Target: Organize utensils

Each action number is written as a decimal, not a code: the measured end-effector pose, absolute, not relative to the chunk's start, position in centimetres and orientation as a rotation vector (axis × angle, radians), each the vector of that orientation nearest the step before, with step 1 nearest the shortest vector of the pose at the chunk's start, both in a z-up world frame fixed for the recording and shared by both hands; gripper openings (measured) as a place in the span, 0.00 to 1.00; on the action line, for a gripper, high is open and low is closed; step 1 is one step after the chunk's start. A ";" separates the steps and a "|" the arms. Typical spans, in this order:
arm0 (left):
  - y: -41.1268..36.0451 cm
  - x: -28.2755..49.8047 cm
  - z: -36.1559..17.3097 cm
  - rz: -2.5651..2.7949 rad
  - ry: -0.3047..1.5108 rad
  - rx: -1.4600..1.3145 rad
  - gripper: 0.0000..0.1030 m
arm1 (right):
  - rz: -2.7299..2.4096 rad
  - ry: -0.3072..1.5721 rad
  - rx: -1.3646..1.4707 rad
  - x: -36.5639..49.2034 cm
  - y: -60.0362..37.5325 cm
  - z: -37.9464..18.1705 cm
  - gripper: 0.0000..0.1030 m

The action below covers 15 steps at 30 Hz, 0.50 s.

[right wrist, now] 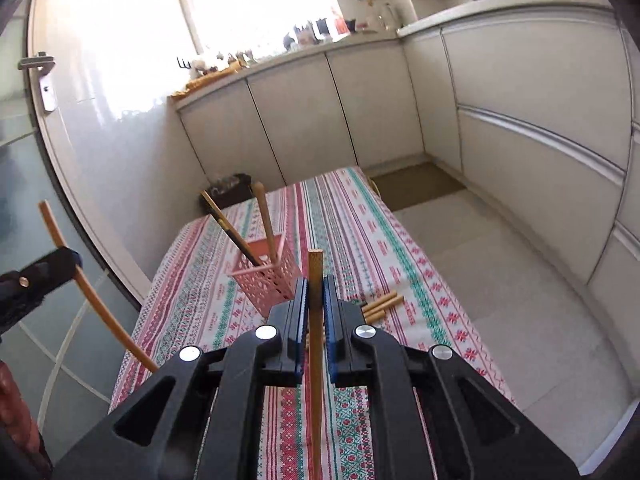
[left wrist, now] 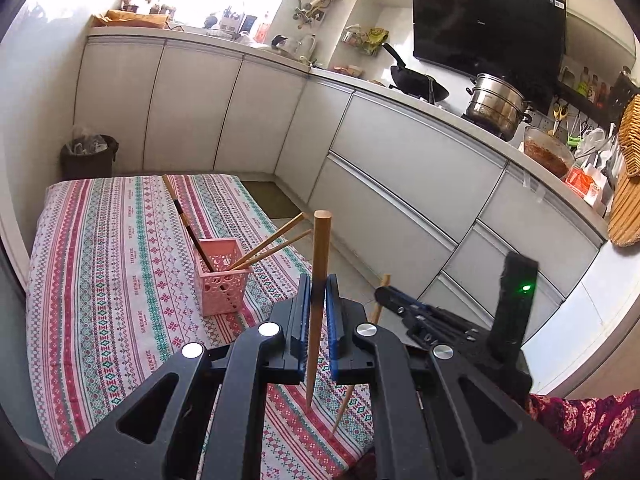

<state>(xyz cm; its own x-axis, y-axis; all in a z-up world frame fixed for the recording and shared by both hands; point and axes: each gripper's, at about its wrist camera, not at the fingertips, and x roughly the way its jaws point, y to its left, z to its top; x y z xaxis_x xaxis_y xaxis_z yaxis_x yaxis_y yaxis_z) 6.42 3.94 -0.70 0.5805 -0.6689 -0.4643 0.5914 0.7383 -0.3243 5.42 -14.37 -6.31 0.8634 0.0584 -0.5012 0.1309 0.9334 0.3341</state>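
While my left gripper [left wrist: 318,308] and right gripper [right wrist: 316,308] each clamp one tapered wooden chopstick [left wrist: 319,280] upright above the striped bench [left wrist: 100,260], I fear knocking the light pink perforated plastic basket [left wrist: 220,276] over; loose chopsticks [right wrist: 382,306] wait nearby.

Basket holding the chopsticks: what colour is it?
Pink, with a perforated lattice wall: the basket shows best in the left wrist view.
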 end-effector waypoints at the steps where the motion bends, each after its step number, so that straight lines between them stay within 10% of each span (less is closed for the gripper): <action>1: 3.9 6.3 -0.6 -0.734 0.601 -0.137 0.07 | -0.030 0.507 0.370 5.0 -14.5 -5.4 0.08; 15: 3.2 6.0 5.1 -0.634 0.503 -0.067 0.07 | 0.054 0.338 0.333 5.4 -16.0 6.9 0.08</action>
<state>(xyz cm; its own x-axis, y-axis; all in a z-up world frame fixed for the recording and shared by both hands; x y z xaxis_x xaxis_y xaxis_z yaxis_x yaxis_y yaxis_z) 6.03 3.20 5.11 0.6904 -0.5821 -0.4295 0.5504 0.8080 -0.2104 5.41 -15.98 6.89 0.9424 0.1068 -0.3170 0.0038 0.9441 0.3296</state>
